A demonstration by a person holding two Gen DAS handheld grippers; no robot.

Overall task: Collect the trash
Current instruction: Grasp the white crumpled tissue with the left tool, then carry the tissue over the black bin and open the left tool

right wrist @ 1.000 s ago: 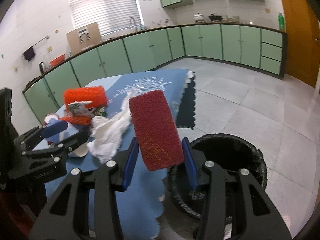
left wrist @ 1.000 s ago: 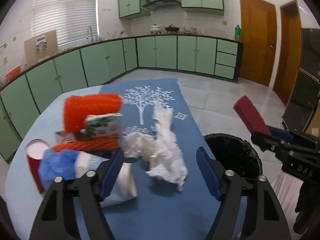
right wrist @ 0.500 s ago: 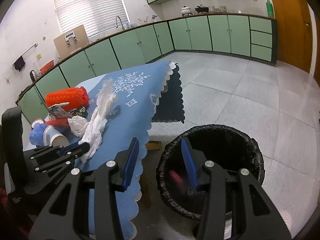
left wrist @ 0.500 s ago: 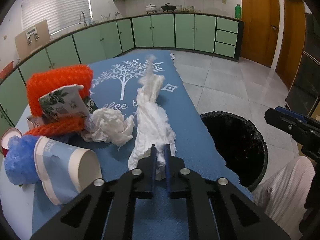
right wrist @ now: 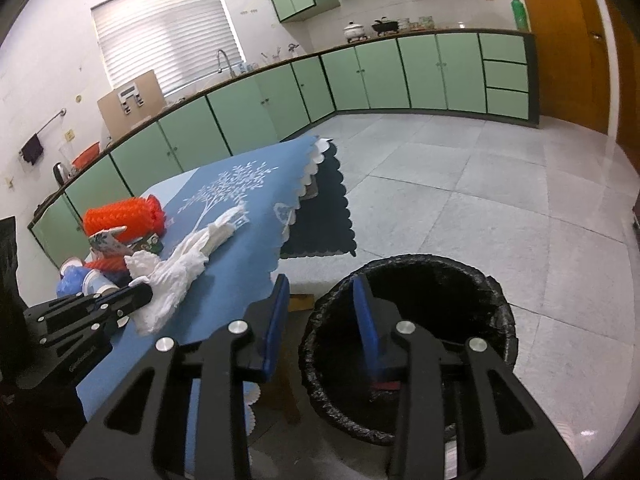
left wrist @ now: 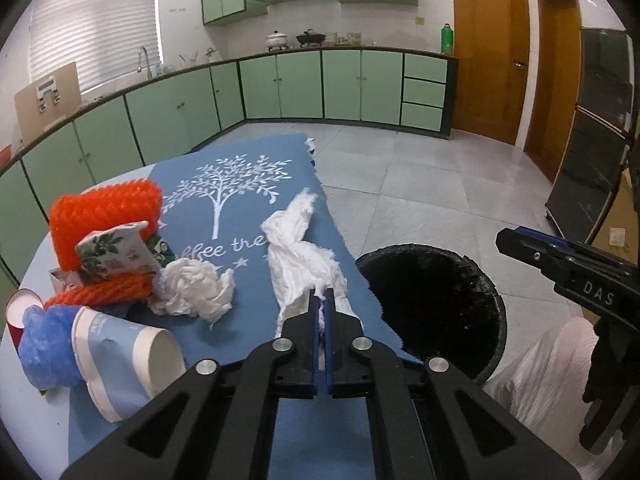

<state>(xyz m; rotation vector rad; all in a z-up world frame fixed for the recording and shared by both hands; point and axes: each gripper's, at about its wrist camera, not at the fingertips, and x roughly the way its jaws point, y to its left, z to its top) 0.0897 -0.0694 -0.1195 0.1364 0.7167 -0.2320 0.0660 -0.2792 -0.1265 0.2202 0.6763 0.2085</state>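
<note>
trailing long and crumpled, white tissue [left wrist: 298, 256] seemingly pinched by left gripper [left wrist: 319, 304].

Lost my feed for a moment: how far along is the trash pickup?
Done: a red item lies in the black bin, and the right gripper hangs open above it. In hand: the left gripper is shut on the long white tissue. Left on the table: crumpled tissue, paper cup, orange netting, blue bag.
</note>
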